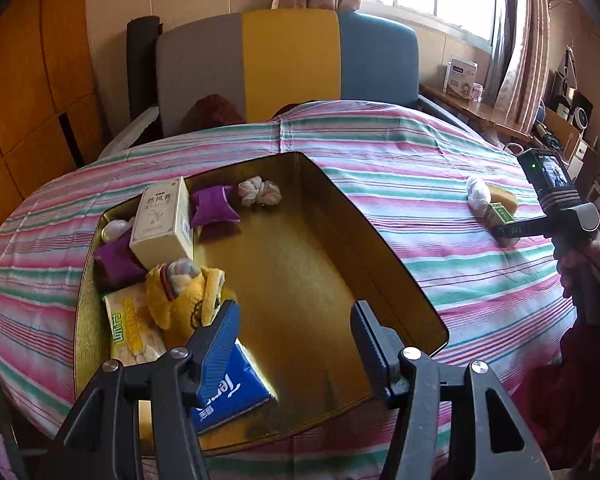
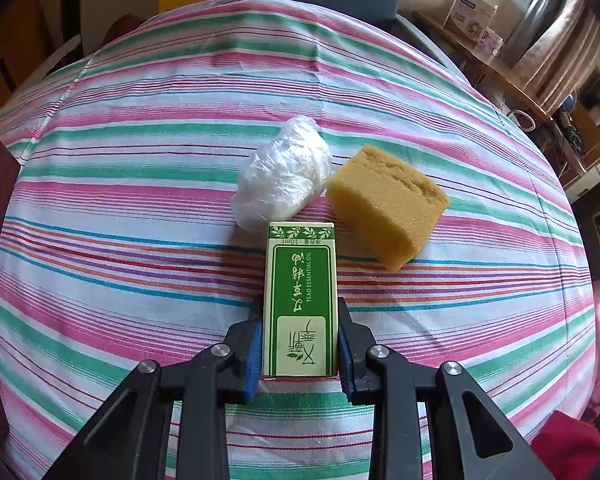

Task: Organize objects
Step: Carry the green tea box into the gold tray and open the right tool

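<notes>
R gripper [image 2: 298,344] points steeply down at the striped cloth [image 2: 140,184], blue pads clamped on both long sides of a green essential-oil box [image 2: 300,300]. Box runs lengthwise out past the tips, label face up, over the cloth; can't tell if its underside touches. Just past the box's far end, slightly left: white plastic-wrapped bundle [image 2: 284,180], touching or nearly touching the box corner. Ahead-right of the tips: yellow sponge block [image 2: 384,208], close beside the bundle, apart from the box.

L gripper [image 1: 294,328] about half open, nothing btwn the fingers, over the near end of a gold tin tray [image 1: 380,248]. Tray floor straight ahead of the tips is bare. All contents sit left of the gripper: blue tissue pack [image 1: 244,392] under the left finger, yellow plush toy [image 1: 180,300] just ahead-left of it, yellowish tissue pack [image 1: 128,332] left of that, white medicine box [image 1: 160,220] standing further ahead-left, purple pouch [image 1: 214,206] and a second purple pouch [image 1: 114,260], white knotted cloth [image 1: 258,192] at the far end. Far right in the left wrist view: person's hand [image 1: 580,264] holding the R gripper by the bundle and sponge.
</notes>
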